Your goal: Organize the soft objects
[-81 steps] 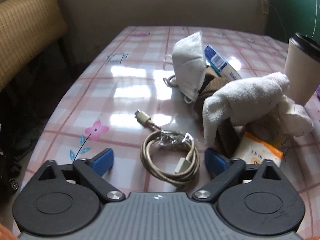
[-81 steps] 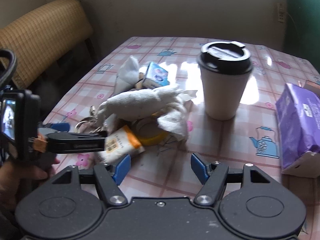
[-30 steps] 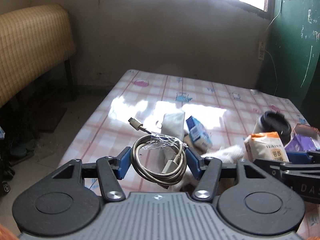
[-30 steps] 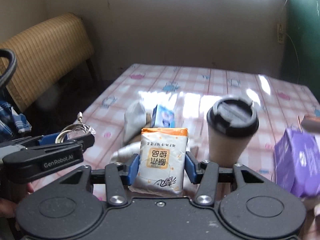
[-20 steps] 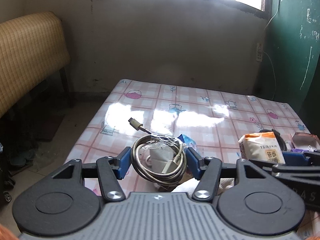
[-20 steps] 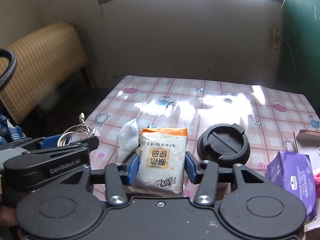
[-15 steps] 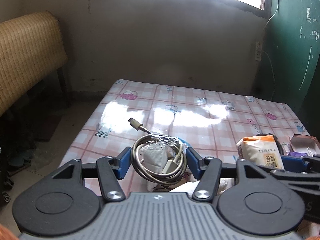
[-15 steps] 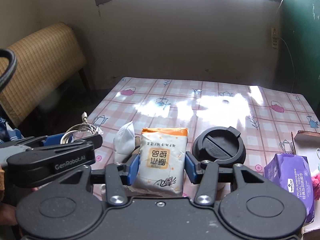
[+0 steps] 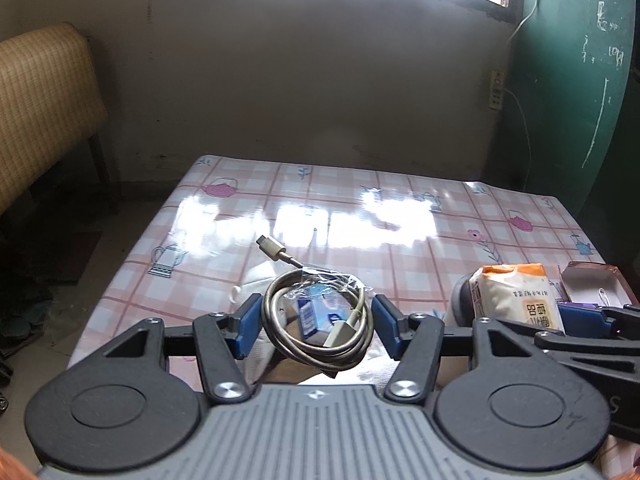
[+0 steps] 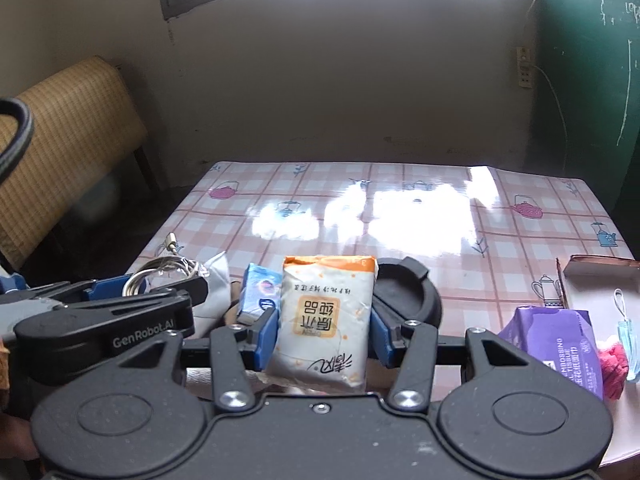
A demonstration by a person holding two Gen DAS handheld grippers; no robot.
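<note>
Below your two grippers is the table (image 10: 420, 184) with the pink checked cloth, and its far half is bare and shiny. Take the cup with the black lid (image 10: 408, 292) as the landmark. Just left of the cup lies a small blue packet (image 10: 258, 292), and further left of it a white face mask (image 10: 218, 284). Right of the cup, near the table edge, you have a purple tissue pack (image 10: 560, 344), and behind this pack an open box (image 10: 600, 280). Beside the pack are a pink soft thing (image 10: 612, 364) and a light blue mask (image 10: 626, 336), touching each other.

Your right gripper (image 10: 324, 332) is clenched on the orange and white tissue packet (image 10: 326, 320), which stands upright between the blue pads, above the table and just in front of the cup, hiding part of it. Your left gripper (image 9: 318, 322) is clenched on the coiled cable (image 9: 316, 316); the coil sits between the pads and its plug points away toward the far side. This gripper is to the left of the cup, over the blue packet and the white mask. Both grippers point forward and down, side by side, near each other but not touching
</note>
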